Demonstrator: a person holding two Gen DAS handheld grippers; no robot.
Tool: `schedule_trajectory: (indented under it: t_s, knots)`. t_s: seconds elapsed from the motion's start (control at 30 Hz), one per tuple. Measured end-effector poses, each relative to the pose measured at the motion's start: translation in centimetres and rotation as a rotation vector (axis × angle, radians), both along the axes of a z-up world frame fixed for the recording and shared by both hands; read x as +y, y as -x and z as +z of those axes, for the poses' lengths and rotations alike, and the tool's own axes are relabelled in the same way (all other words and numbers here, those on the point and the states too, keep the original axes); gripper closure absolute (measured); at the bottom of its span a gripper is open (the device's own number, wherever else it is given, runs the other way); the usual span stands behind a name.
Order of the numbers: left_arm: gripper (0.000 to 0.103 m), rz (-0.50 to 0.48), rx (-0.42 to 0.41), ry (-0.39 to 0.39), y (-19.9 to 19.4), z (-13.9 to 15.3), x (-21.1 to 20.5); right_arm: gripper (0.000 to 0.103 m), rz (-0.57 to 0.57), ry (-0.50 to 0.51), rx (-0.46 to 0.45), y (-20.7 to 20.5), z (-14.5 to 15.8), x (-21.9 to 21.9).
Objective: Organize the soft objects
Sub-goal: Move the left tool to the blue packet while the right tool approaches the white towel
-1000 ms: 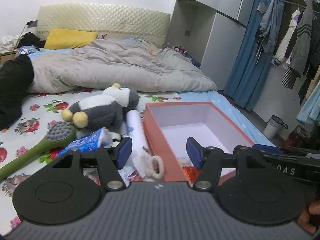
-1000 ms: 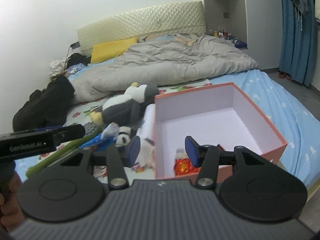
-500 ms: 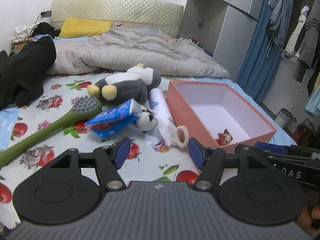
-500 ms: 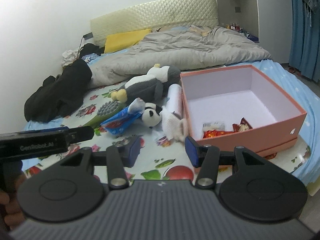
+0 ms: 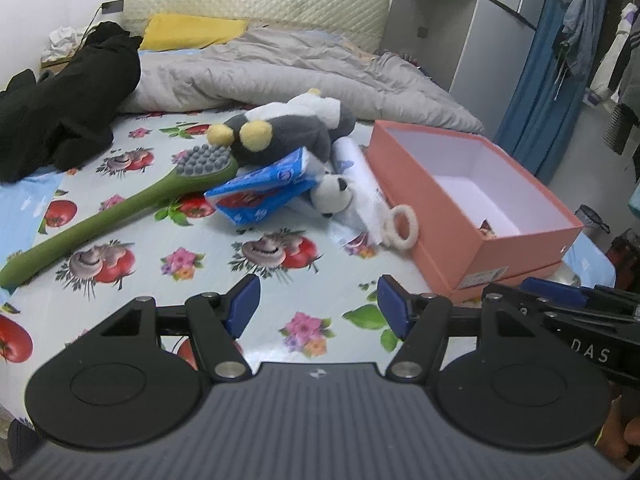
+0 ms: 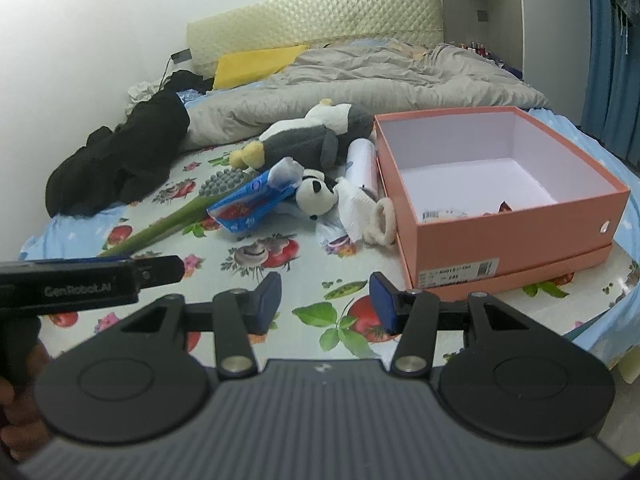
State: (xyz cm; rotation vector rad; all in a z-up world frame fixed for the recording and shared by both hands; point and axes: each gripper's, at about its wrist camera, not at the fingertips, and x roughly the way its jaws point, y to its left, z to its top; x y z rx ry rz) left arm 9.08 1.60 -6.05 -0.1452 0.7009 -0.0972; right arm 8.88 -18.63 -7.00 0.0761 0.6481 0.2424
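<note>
A grey-and-white plush penguin (image 5: 288, 128) (image 6: 308, 136) lies on the fruit-print bed sheet (image 5: 180, 256). In front of it sit a blue tissue pack (image 5: 260, 188) (image 6: 252, 200), a small panda plush (image 5: 332, 196) (image 6: 314, 196), a white cloth (image 6: 354, 206) and a cream fuzzy ring (image 5: 404, 222) (image 6: 384, 220). To the right stands an open pink box (image 5: 460, 216) (image 6: 512, 236) with snack packets inside. My left gripper (image 5: 318, 306) and right gripper (image 6: 325, 300) hover open over the near sheet, nothing between their fingers.
A green long-handled brush (image 5: 120, 208) lies at the left. Black clothing (image 5: 60, 112) and a grey duvet (image 5: 280, 76) cover the far bed, with a yellow pillow (image 5: 192, 32). Blue curtain (image 5: 532, 80), hanging clothes and a bin (image 5: 592, 220) stand right of the bed.
Both grippers have drawn back and sunk toward the near edge of the bed, so the toys and box look farther off. The left jaws stand slightly wider.
</note>
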Motion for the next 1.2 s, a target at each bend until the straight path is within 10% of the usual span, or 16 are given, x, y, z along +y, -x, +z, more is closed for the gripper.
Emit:
schedule_trajectory:
  t_s: [0.53, 1.2]
  knots:
    - [0.03, 0.064, 0.057, -0.027, 0.1, -3.6, 1.9, 0.059, 0.035, 0.044, 0.005, -0.1, -3.5, 1.6]
    - [0.03, 0.137, 0.119, -0.036, -11.4, -9.7, 3.7, 0.062, 0.085, 0.097, 0.023, -8.6, -8.1, 3.8]
